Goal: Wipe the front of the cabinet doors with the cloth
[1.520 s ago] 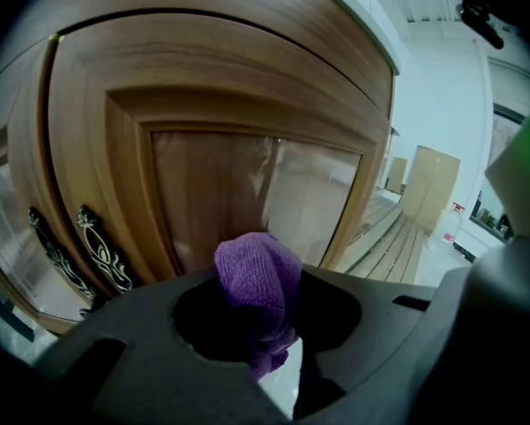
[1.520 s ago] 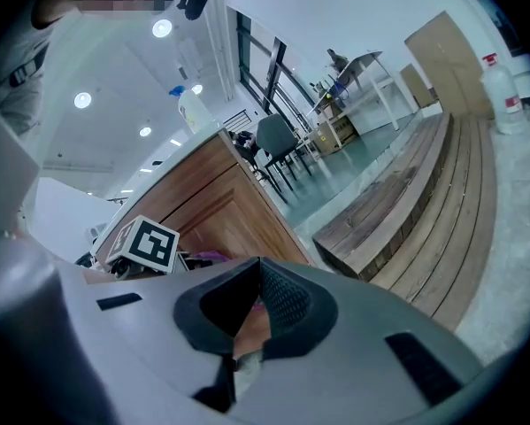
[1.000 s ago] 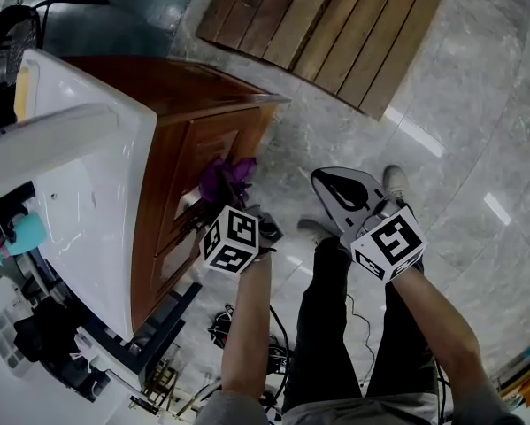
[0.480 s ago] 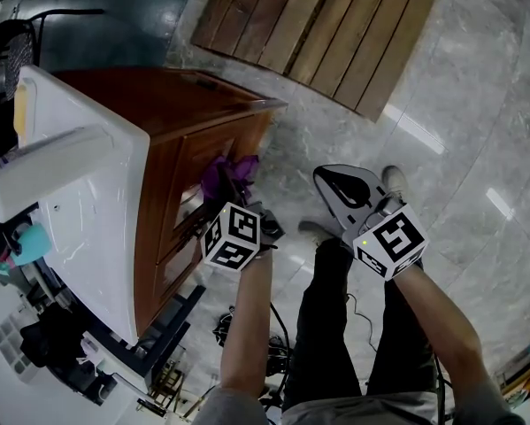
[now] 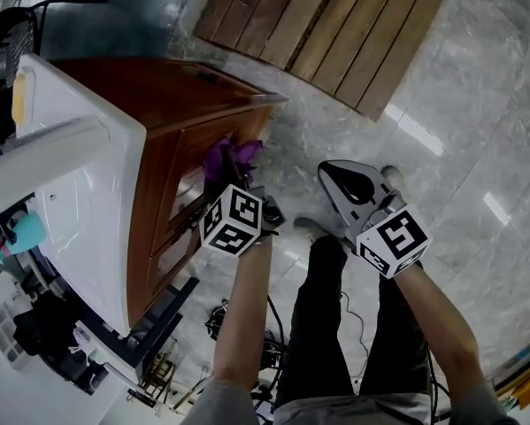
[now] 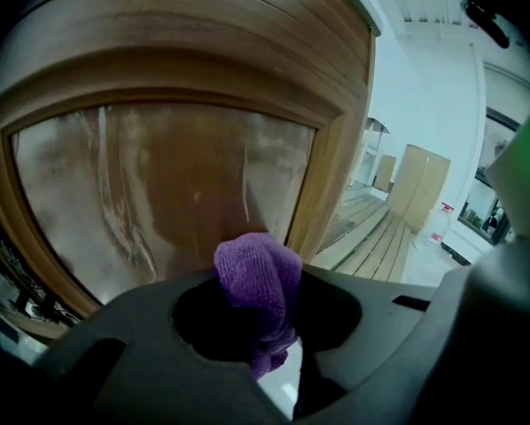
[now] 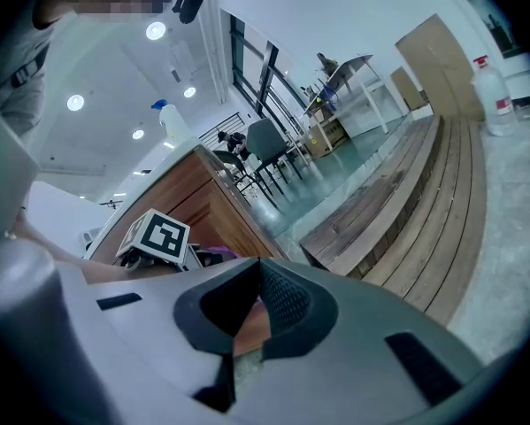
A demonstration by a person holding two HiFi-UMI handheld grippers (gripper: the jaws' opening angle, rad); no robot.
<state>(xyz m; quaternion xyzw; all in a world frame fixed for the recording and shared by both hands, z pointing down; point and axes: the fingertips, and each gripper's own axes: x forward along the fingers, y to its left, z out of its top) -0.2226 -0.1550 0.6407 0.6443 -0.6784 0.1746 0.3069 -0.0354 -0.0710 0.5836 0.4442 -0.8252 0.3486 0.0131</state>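
The brown wooden cabinet [image 5: 194, 113] stands at the left under a white sink top [image 5: 88, 211]. My left gripper [image 5: 239, 187] is shut on a purple cloth [image 5: 231, 159] that rests against the cabinet's front. In the left gripper view the cloth [image 6: 259, 274] sticks up between the jaws of the left gripper [image 6: 263, 326], close to a door panel [image 6: 158, 193] with wet streaks. My right gripper [image 5: 333, 174] hangs over the floor to the right, apart from the cabinet. In its own view the right gripper [image 7: 258, 271] has its fingertips together and nothing held.
A slatted wooden platform [image 5: 331, 25] lies on the grey marble floor [image 5: 477, 104] beyond the cabinet. The person's legs [image 5: 335, 326] and some cables [image 5: 247, 335] are below the grippers. Clutter sits at the far left beside the sink. A water bottle [image 7: 493, 96] stands by the platform.
The left gripper and the purple cloth have shifted slightly up the picture along the cabinet front. The right gripper has barely moved.
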